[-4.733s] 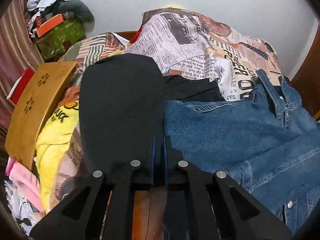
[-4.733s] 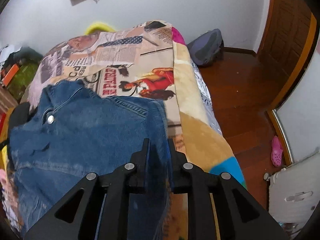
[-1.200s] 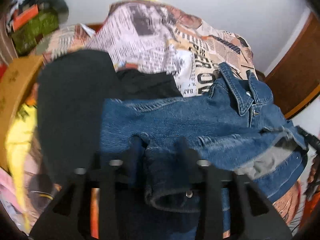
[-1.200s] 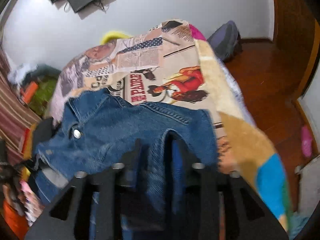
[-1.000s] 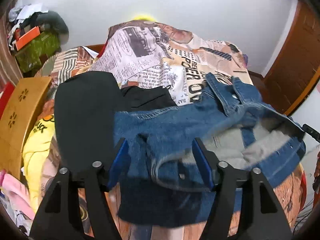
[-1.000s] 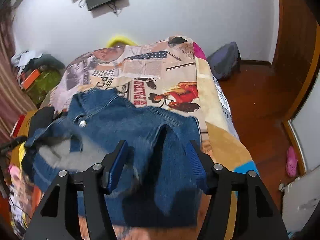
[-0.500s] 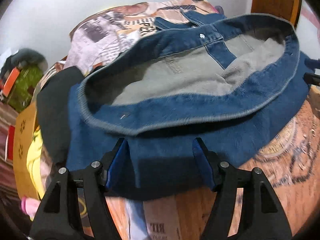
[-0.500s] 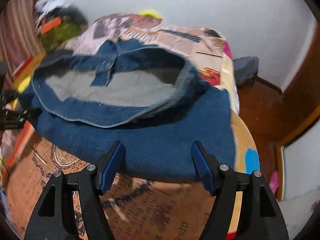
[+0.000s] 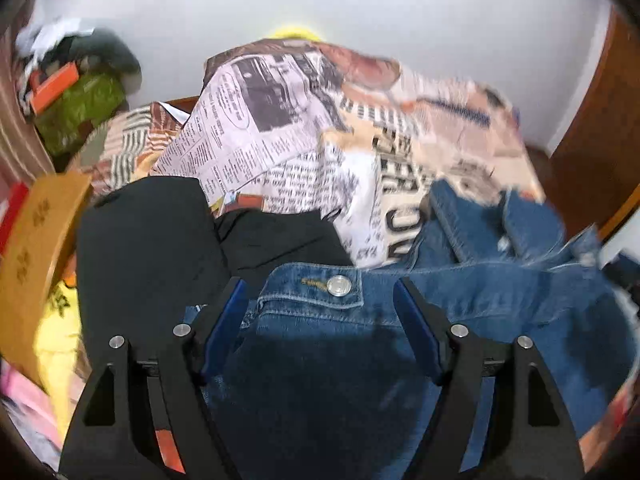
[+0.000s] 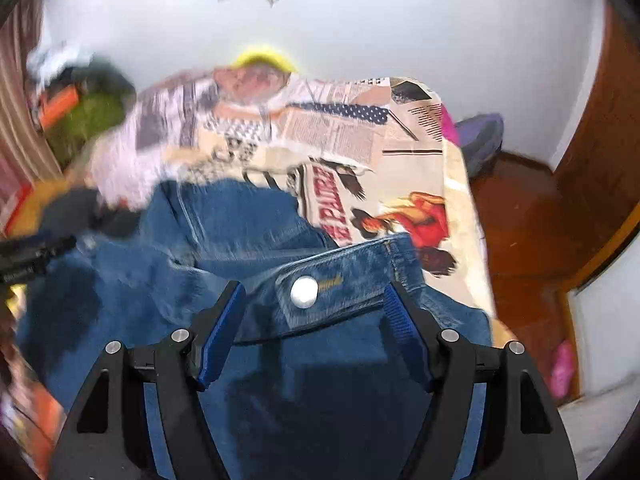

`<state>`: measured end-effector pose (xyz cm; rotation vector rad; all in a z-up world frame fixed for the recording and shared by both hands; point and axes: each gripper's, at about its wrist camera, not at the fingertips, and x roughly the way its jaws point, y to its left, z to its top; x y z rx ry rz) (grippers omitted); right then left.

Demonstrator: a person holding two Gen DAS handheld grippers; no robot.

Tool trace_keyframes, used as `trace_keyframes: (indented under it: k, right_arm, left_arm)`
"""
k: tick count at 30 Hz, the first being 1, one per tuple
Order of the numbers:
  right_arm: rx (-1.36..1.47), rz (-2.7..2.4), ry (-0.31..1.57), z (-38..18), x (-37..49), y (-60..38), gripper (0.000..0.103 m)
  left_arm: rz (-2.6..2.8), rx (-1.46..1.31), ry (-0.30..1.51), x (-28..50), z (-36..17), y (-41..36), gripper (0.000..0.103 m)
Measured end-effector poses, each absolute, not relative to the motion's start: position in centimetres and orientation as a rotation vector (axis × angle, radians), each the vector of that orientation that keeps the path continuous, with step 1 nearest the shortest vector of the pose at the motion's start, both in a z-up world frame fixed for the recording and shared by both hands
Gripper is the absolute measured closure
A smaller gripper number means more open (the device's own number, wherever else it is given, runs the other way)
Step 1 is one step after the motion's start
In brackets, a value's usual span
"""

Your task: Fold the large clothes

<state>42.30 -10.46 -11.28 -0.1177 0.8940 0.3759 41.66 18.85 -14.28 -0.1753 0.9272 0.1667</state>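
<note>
Denim jacket (image 9: pixel 460 312) folded on newspaper-print bedspread (image 9: pixel 288 128), my left gripper (image 9: pixel 320 300) spread wide over one snap tab, my right gripper (image 10: pixel 316 312) likewise gaping, gripping nothing, black garment (image 9: pixel 148 240) beside.

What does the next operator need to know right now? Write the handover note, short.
Left tool: open, holding nothing, a cuff with a metal snap between its jaws.
Right tool: open, holding nothing, over the other snap cuff.
Denim jacket: lying on the newspaper-print blanket, beside the black garment.
Done: both cuffs laid onto the jacket body.
Left: the jacket looks only partly folded; probably fold it again and smooth it.
</note>
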Motion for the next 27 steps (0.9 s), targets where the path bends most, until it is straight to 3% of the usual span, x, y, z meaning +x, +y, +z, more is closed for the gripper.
trace_keyframes:
  k: [13,22,27]
  right_arm:
    - [-0.174,0.474,0.899,-11.6,36.9,-10.6,0.035]
    - [-0.299,0.411,0.972,-15.3,33.9,-12.1,0.034]
    - [-0.287,0.393,0.932,-15.0,32.2,-13.8,0.026]
  left_arm:
    - [0.165,-0.083,0.903,34.9,-13.1,17.6,0.029]
    - [0.18,-0.166,0.951,28.1,-16.1,17.4,0.029]
    - [0.291,-0.275,0.93,24.3,-17.6,18.6,0.029]
